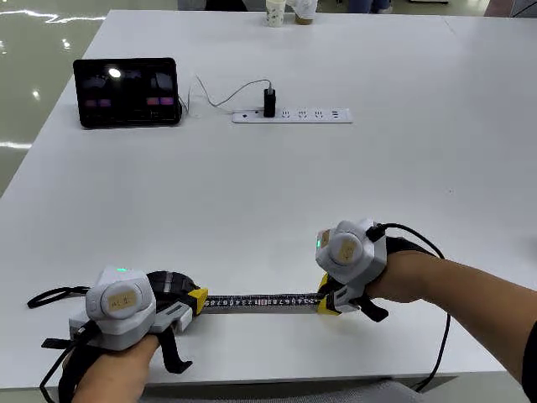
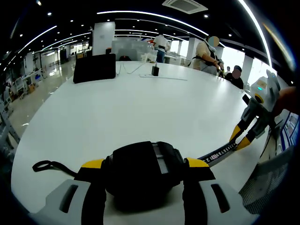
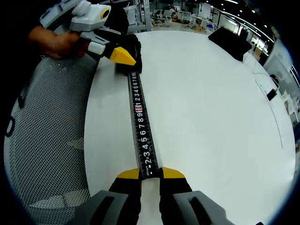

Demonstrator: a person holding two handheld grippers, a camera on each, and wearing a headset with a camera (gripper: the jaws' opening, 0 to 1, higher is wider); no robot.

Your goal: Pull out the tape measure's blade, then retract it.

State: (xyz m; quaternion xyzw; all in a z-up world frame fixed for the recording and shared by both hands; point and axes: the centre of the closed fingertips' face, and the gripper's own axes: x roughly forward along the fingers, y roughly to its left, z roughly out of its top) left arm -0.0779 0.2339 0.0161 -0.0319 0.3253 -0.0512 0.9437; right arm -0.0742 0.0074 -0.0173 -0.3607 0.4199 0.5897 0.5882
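A black tape measure case (image 2: 143, 171) lies on the white table, and my left gripper (image 2: 145, 165) is shut on it between yellow-tipped jaws. In the head view the case (image 1: 172, 288) sits at the near left with the left gripper (image 1: 186, 306) around it. The black blade (image 1: 256, 300) with white numbers runs flat to the right. My right gripper (image 3: 150, 173) is shut on the blade's end; the blade (image 3: 139, 117) stretches away toward the case (image 3: 126, 49). In the head view the right gripper (image 1: 325, 304) stands at the near middle.
A dark tablet (image 1: 127, 91) stands at the far left. A white power strip (image 1: 292, 116) with a black plug and cable lies behind the middle. Cups (image 1: 275, 13) stand at the far edge. The table's near edge (image 1: 277, 382) runs just below the grippers. A black wrist strap (image 2: 49, 167) trails left of the case.
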